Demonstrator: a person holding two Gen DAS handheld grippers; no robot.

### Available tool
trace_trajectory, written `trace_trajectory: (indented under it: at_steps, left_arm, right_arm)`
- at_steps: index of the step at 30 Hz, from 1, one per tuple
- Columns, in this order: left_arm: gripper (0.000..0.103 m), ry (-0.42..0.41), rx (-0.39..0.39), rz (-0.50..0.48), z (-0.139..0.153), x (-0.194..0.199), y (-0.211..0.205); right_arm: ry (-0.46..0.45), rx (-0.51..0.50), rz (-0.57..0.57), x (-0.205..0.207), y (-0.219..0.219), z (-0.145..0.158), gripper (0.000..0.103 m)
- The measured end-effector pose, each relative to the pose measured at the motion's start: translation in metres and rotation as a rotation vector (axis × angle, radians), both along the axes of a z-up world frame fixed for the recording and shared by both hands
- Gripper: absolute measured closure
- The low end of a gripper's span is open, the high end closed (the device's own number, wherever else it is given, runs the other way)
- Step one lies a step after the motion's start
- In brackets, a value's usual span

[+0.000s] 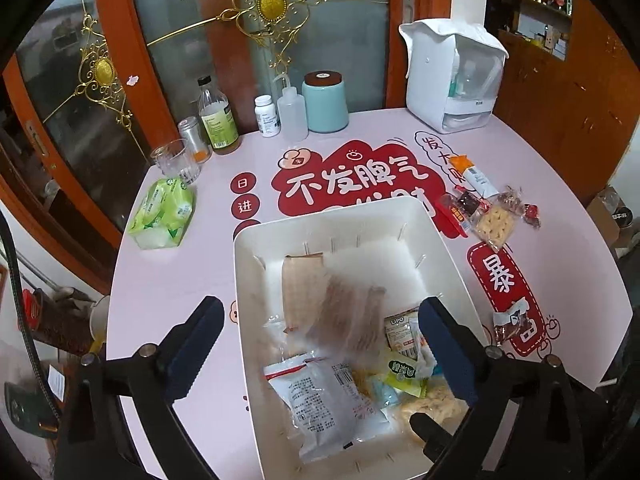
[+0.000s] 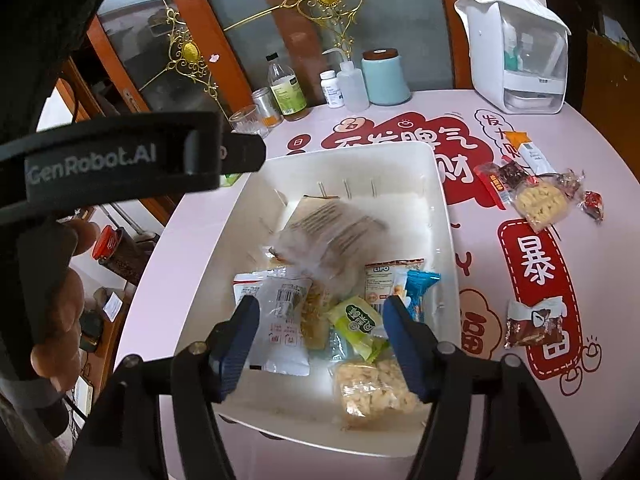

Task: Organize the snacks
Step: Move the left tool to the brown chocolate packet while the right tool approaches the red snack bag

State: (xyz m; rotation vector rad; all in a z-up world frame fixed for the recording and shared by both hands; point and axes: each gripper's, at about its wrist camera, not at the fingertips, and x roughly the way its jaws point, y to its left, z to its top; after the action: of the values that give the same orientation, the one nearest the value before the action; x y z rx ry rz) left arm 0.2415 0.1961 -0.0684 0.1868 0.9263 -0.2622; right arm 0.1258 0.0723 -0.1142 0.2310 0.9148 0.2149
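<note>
A white bin stands on the pink table and holds several snack packets. A clear packet of brown biscuits is motion-blurred in the bin, free of both grippers. My left gripper is open and empty above the bin's near left side. My right gripper is open and empty above the bin's near end. The left gripper's body shows at the left of the right wrist view. Loose snacks lie right of the bin: a cracker pack, a red packet and a brown packet.
At the table's back stand a glass, bottles, a teal canister and a white box. A green tissue pack lies at the left. A glass door is behind the table.
</note>
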Motion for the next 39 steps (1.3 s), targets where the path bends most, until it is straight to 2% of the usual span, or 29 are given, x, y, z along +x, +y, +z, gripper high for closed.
trace_trajectory:
  at_steps: [20,27,39]
  left_arm:
    - [0.006,0.044,0.011,-0.045,-0.012,-0.009,-0.029]
    - [0.006,0.059,0.026,-0.098,-0.017,-0.014,-0.054]
    - [0.006,0.068,0.049,-0.211,-0.025,-0.025,-0.11]
  right_arm:
    - [-0.091,-0.012,-0.162,-0.015,-0.067,0.013,0.038]
    - [-0.169,-0.059,-0.224,-0.024,-0.097,0.021,0.038]
    - [-0.135,-0.161,-0.275,-0.016,-0.163,0.019,0.038]
